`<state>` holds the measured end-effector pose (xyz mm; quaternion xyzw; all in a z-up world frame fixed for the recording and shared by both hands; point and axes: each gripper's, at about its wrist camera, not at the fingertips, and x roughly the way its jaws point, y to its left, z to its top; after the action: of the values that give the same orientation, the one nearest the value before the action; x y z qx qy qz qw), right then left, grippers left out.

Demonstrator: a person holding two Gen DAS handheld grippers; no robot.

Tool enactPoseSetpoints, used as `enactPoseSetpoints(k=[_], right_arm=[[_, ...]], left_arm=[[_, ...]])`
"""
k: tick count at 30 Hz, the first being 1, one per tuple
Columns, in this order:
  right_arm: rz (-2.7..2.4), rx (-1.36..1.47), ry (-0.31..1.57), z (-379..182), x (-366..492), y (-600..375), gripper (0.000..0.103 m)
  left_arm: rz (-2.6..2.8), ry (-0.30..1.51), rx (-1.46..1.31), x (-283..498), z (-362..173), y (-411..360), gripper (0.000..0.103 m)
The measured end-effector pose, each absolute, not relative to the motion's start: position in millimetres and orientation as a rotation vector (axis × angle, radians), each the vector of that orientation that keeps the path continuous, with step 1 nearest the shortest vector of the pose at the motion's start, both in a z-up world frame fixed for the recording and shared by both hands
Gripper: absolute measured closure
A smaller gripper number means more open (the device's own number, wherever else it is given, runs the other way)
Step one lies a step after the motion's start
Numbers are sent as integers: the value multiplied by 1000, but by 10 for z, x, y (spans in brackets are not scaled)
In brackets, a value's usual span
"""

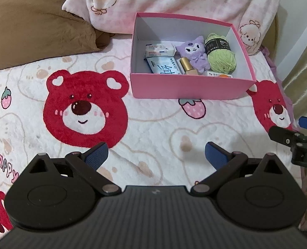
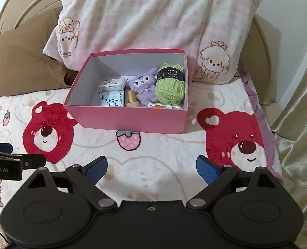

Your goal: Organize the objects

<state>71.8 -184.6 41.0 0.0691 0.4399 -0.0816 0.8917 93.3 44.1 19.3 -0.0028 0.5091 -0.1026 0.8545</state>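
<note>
Sitting open-topped, pink box [image 2: 132,120] holds green yarn [image 2: 170,89].

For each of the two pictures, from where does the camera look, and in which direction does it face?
Left wrist: on the left gripper, looking down across the bear-print blanket to the pink cardboard box; own open jaws, right gripper at the edge.
Right wrist: on the right gripper, facing the box and pillow; own open jaws, left gripper at the edge.
Shared: box, green yarn ball, purple plush toy.

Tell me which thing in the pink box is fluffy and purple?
The purple plush toy, sitting between the gold bottle and green yarn ball. Nothing else there is purple or furry.
</note>
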Motion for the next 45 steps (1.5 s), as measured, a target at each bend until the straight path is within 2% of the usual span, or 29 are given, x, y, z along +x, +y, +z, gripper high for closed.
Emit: enactPoseSetpoints(k=[13,37,45], right_arm=[[-163,99,914,378,707,-1756,8],[-171,136,896,365,624,-1829,8],[-179,128,914,334,649,-1806,8]], left_arm=[[-153,1134,-5,1041,70,495,2],[-192,1125,92,984,66,339,2],[-208,1145,49,992,49,358,2]])
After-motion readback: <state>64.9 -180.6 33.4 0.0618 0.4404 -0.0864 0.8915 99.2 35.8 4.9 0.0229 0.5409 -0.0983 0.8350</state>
